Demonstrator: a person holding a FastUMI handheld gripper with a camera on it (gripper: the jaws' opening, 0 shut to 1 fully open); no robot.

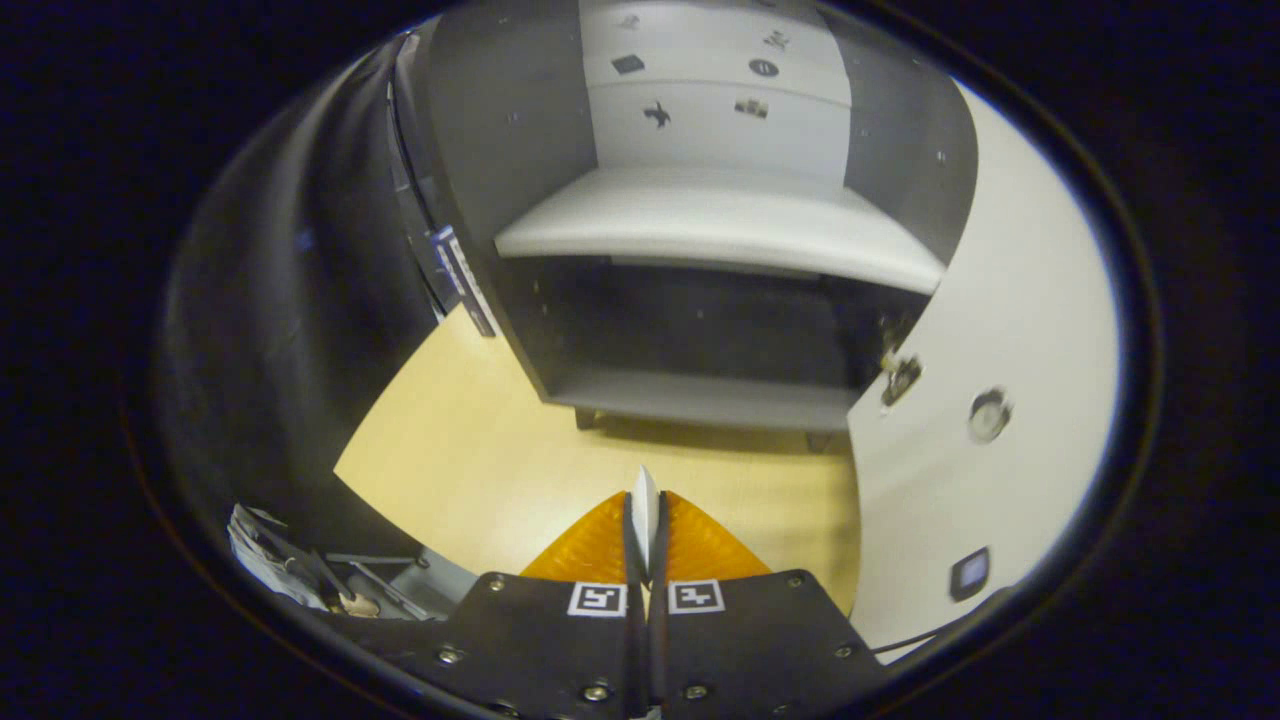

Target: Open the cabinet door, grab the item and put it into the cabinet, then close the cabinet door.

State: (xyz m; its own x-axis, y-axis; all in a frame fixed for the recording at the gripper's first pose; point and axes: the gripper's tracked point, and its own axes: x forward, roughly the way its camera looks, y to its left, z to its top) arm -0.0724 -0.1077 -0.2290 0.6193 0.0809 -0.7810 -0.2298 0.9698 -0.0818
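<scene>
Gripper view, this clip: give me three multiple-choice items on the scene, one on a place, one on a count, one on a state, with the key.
1. Where is the thin white item?
A. On the shelf
B. Between the gripper's fingers
C. On the floor by the cabinet

2. How many shelf boards show inside the cabinet, not counting its floor?
A. One
B. Two
C. Three

3. What state is the cabinet door in?
A. Shut
B. Swung open
C. Taken off

Key: 1 B, the item stands pinched between the two fingers of the gripper, which are closed on it. 2 A, a single white shelf crosses the cabinet above the dark lower space. 3 B, the door hangs aside on its hinge, leaving the inside in view.
</scene>
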